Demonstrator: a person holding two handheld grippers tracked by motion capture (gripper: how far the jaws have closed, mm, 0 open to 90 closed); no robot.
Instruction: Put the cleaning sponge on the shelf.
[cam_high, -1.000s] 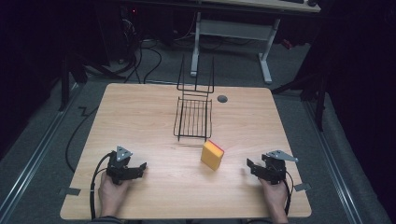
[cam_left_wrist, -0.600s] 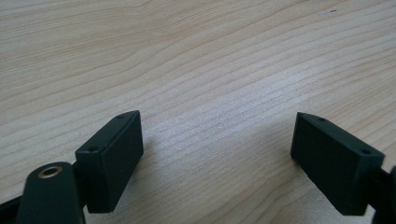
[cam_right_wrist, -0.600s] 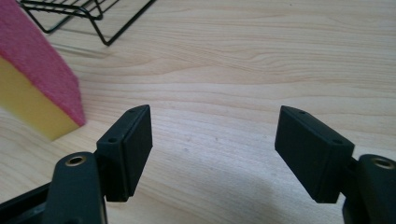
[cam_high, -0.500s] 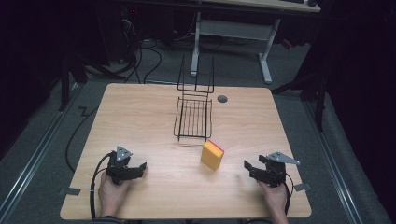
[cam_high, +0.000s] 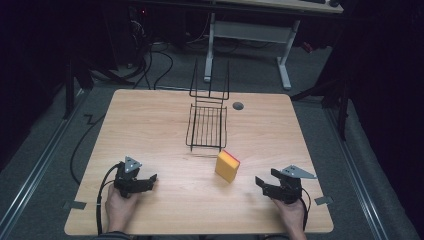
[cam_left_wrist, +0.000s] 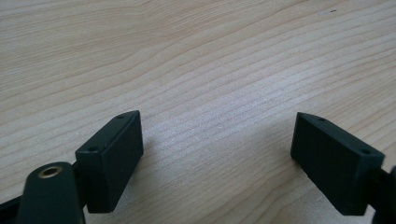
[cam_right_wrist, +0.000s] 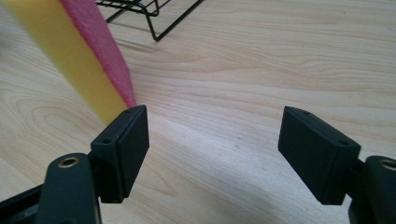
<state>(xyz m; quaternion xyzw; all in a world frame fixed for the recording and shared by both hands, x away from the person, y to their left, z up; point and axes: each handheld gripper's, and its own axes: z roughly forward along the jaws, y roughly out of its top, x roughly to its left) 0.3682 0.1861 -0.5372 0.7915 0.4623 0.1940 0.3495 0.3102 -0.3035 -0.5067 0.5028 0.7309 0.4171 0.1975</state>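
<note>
my right gripper jaws just been opening, nothing between them; sponge stands on edge just ahead, near wire rack. left gripper open too, on table.

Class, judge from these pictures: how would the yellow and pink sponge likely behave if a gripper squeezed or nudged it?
The sponge looks like soft foam, so it would probably squash under the pads and feel light. It stands on a narrow edge, so a nudge may well tip it flat. Its rough-looking pink layer probably grips rather than slips.
</note>
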